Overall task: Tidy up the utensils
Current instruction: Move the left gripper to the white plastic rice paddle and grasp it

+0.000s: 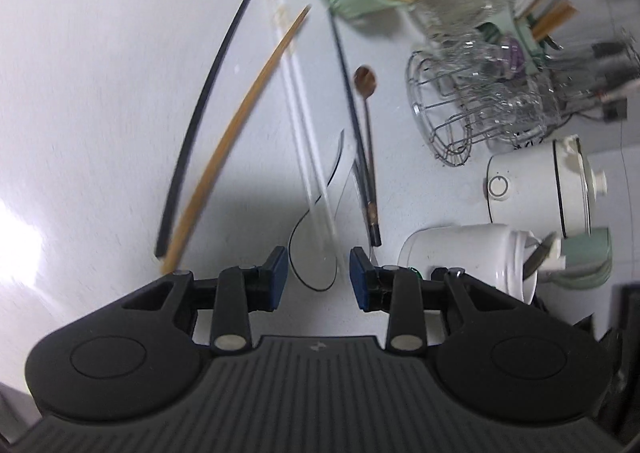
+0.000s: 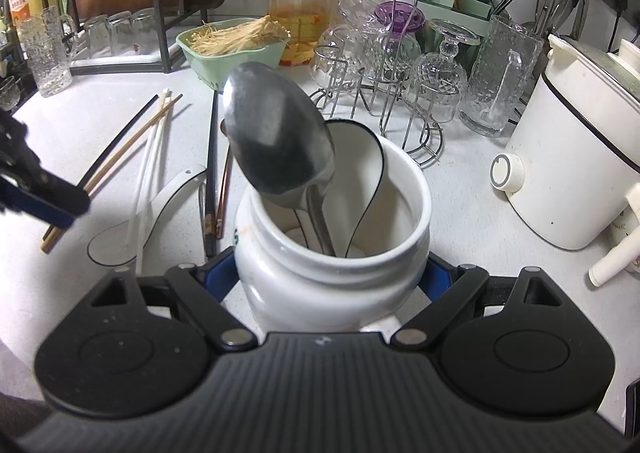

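Sorting stands partly done: the right gripper [image 2: 332,277] clamps a white jar [image 2: 332,237] already holding a metal spoon [image 2: 276,141] and a ceramic spoon [image 2: 360,173]. Chopsticks [image 1: 224,133] and a white ladle spoon [image 2: 160,209] lie loose on the counter [image 1: 100,73]. Above them the left gripper [image 1: 319,277] hangs part-open, empty.

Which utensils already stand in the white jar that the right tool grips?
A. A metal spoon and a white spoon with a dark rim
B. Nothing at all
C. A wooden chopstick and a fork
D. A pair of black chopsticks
A: in the right wrist view a metal spoon and a dark-rimmed white spoon stand in the white jar.
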`<state>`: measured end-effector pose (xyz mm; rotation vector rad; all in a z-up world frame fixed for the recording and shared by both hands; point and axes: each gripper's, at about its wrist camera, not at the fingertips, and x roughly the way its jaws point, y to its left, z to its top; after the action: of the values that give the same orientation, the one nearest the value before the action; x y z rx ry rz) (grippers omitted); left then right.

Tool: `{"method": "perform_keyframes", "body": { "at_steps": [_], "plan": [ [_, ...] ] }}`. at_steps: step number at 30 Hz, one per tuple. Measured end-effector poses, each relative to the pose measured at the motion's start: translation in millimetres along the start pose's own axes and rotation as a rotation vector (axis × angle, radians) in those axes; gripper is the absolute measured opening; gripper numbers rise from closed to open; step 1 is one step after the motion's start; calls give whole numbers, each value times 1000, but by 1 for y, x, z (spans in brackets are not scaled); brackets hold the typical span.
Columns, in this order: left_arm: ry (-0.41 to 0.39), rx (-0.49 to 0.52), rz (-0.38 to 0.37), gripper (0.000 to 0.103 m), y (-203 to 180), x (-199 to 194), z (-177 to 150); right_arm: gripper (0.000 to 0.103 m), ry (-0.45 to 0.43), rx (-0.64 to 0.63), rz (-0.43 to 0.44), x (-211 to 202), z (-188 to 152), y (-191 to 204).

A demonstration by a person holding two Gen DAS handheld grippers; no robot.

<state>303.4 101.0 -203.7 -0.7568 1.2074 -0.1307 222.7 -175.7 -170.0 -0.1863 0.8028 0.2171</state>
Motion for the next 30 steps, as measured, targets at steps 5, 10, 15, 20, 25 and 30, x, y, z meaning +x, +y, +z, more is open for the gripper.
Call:
{"method": "perform_keyframes", "body": {
  "at_steps": [5,10,15,20,25,30],
  "plan": [
    [8,-87,-15,38,6,13,-2,93,9,8,-6,-3,-1,2],
    [16,-120,-2,37,3,20,-2,93,8,14,-8,-5,-3,3],
    [17,-160,12,37,4,24,0,92,4,25,-13,-6,-4,5],
    [-2,-181,19,30,4,25,-2,92,-1,29,-16,-8,-5,6],
    [20,-207,28,29,0,31,-3,92,-8,30,-16,-9,-6,6],
    [12,-188,69,20,-9,35,-5,92,-15,24,-10,-9,-7,6]
  ]
}}
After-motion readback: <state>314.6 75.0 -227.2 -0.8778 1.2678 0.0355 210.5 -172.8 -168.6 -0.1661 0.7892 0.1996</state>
